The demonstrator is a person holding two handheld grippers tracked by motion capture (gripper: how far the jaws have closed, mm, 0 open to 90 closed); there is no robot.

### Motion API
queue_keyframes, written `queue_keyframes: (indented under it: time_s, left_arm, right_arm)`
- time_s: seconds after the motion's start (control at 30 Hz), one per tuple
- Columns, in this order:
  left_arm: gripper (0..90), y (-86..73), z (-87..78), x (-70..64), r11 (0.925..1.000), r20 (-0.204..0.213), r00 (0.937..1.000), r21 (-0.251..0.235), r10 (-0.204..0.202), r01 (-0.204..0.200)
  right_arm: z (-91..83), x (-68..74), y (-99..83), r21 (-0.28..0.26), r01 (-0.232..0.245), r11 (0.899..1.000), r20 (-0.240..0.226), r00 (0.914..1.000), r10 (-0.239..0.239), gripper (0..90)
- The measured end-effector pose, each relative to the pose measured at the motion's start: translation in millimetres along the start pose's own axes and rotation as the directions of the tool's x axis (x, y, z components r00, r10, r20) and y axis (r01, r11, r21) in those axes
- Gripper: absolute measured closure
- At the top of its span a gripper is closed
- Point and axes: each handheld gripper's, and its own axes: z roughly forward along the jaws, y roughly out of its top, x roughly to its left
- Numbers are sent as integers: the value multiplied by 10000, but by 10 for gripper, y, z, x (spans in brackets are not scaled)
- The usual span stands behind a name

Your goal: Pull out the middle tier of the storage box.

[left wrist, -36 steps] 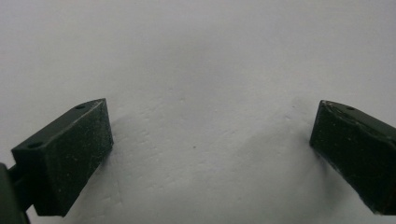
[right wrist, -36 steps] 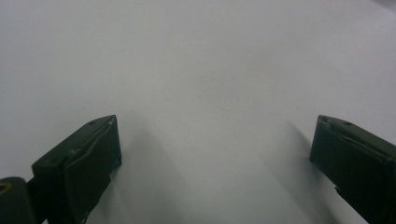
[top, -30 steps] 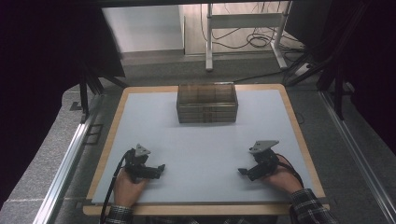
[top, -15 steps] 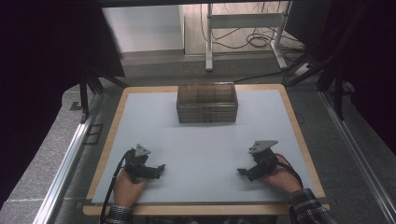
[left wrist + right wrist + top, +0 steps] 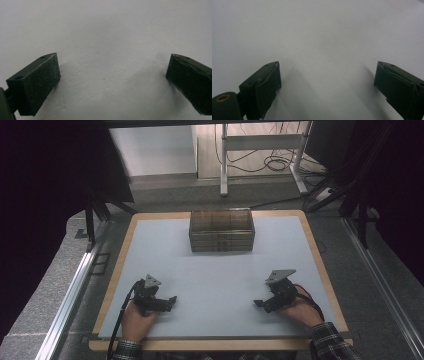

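In the left gripper view the two black jaws stand wide apart with bare pale surface between them; nothing is pinched, and their shadows fall close under them on the white mat (image 5: 107,37). The right gripper view gives the same reading — jaws spread, only the mat (image 5: 322,37) between, a soft shadow beside each jaw.

Outward, in the high view, the left gripper (image 5: 172,300) lies low at the near-left of the mat (image 5: 220,280), held by the left hand (image 5: 136,320), its jaws pointing toward the middle of the table; its black cable trails back off the near edge. The right gripper (image 5: 257,303) sits at the near-right in the right hand (image 5: 300,311) (a plaid sleeve shows at the wrist), jaws pointing inward toward the left gripper; the two are well apart, with open mat between.

The nearest thing to either is the clear compartment box (image 5: 221,230), standing at the far middle of the mat, well apart from both grippers; nothing lies between them and it. Its long axis runs across the table, left to right, parallel to the far edge; its open top faces up — the dividers inside are visible, though any contents are too small to tell. The wooden table rim (image 5: 116,270) frames the mat.
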Motion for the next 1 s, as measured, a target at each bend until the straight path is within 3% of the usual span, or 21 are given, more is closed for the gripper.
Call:
queue_keyframes:
  time_s: [0.2,1.0]
  left_arm:
    - [0,0,0,0,10000,-1,10000,-5,-1,1]
    - [0,-1,0,0,10000,0,10000,-13,-9,9]
  right_arm:
    - [-23,9,37,-37,-22,10000,-21,10000,21,93]
    - [19,72,279,280,904,9955,649,9936,-921,120]
